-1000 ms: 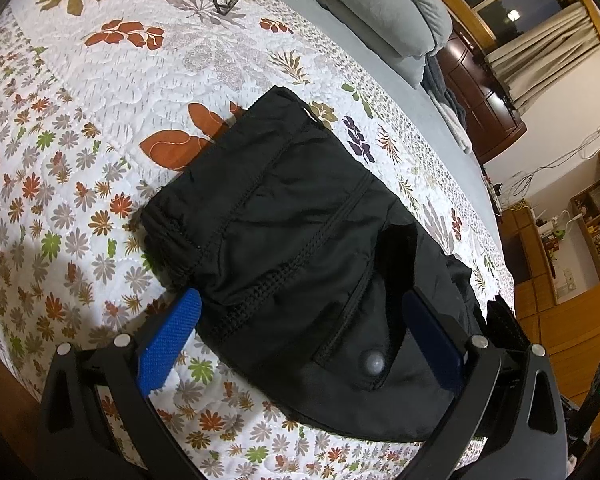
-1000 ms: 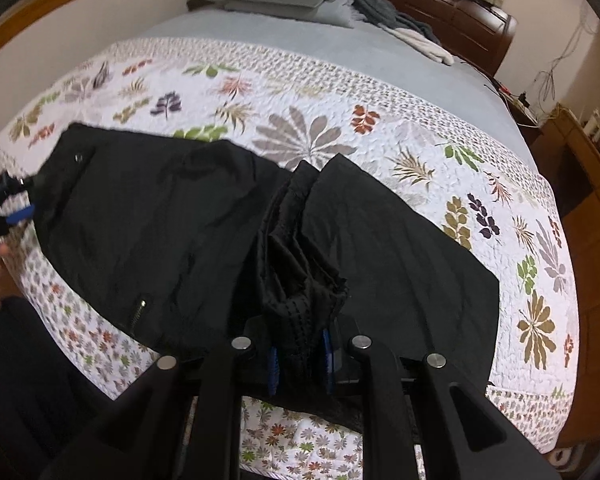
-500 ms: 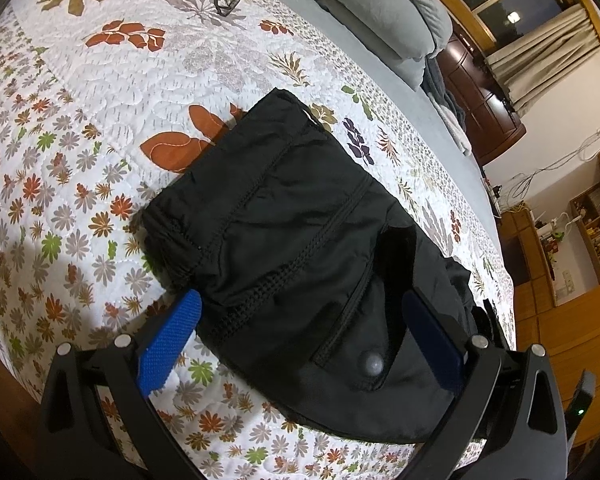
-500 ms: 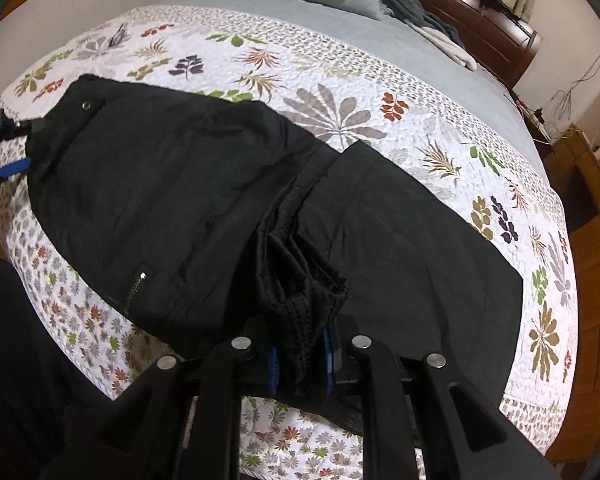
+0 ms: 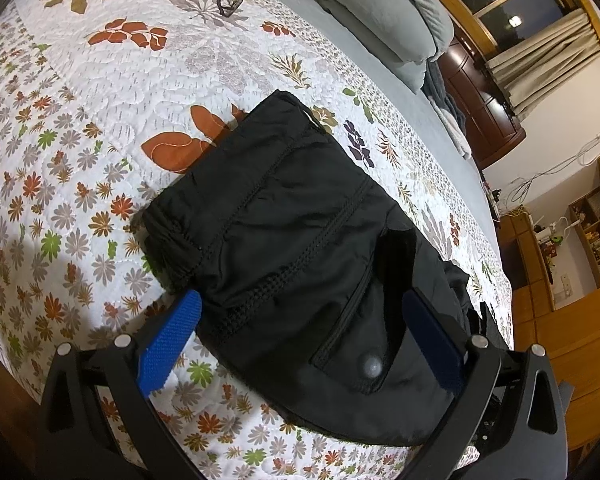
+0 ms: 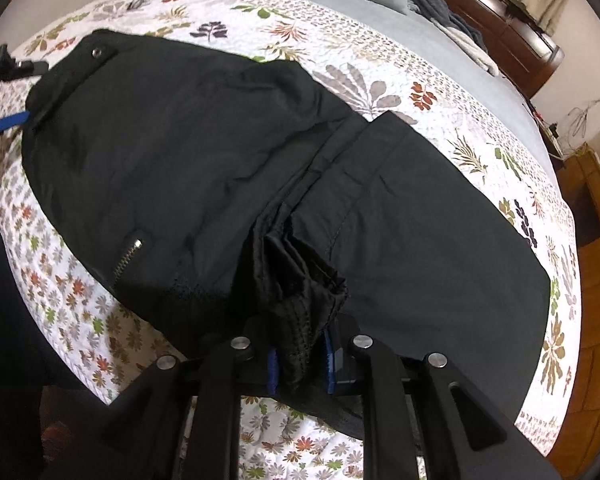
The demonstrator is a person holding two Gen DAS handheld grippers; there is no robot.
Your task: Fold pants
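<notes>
Lay spread across the floral quilt (image 5: 100, 168) from nine to three o'clock, black pants (image 6: 188, 168), bunched hem pinched in right gripper (image 6: 300, 364), left gripper (image 5: 300, 328) gaping around waistband; risked slipping loose and collapsing the fold.

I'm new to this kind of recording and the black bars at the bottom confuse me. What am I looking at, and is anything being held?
There is no robot here: a person holds a two-finger gripper in each hand, and a wide-angle camera on each one looks out along its fingers. The black bars are those fingers.

Black pants lie spread on a bed with a leaf-patterned quilt; grey pillows sit at the far end.

In the left wrist view, the left gripper stands open, its blue pads on either side of the waistband end with the snap button.

In the right wrist view, the right gripper is shut on a bunched fold of the pants.
</notes>
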